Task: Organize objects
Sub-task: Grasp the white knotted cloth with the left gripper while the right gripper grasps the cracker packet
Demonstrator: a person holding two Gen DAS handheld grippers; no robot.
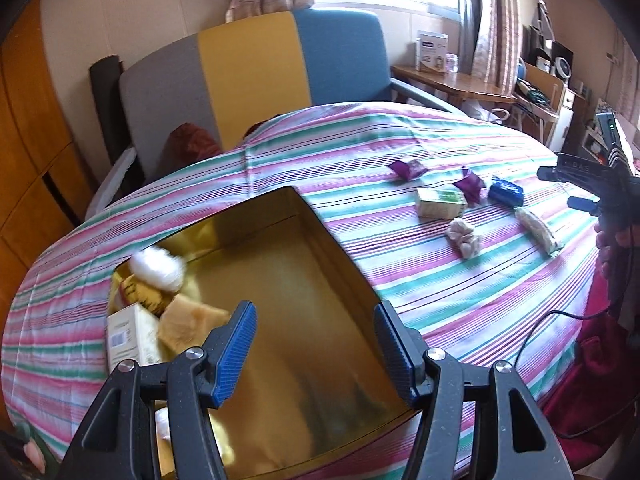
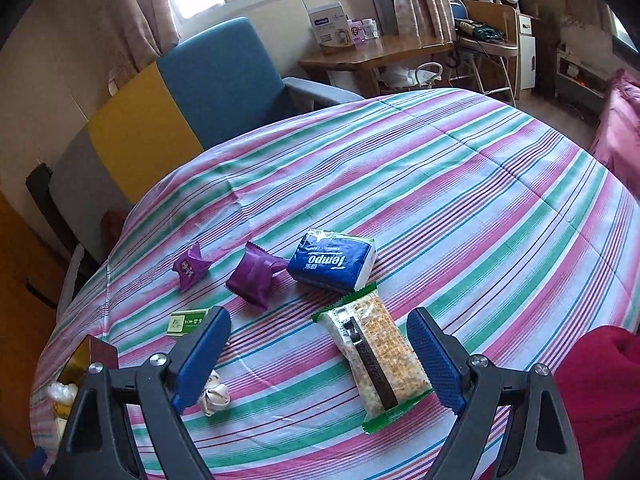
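A gold tin box (image 1: 316, 236) sits on the striped cloth and holds a white ball (image 1: 158, 269), a yellow packet (image 1: 192, 324) and a white carton (image 1: 130, 334). My left gripper (image 1: 314, 350) hangs open and empty over the box. My right gripper (image 2: 320, 354) is open and empty just above a cracker packet (image 2: 378, 354). Beyond it lie a blue Tempo tissue pack (image 2: 334, 266), two purple packets (image 2: 256, 276) (image 2: 190, 266), a green box (image 2: 188, 322) and a white wrapped sweet (image 2: 216, 394). The right gripper also shows in the left wrist view (image 1: 580, 188).
A striped cloth (image 2: 460, 200) covers the round table. A grey, yellow and blue sofa (image 1: 256, 80) stands behind it. A wooden side table (image 2: 376, 56) with a white box is at the back. A red cloth (image 2: 600, 380) lies at the right edge.
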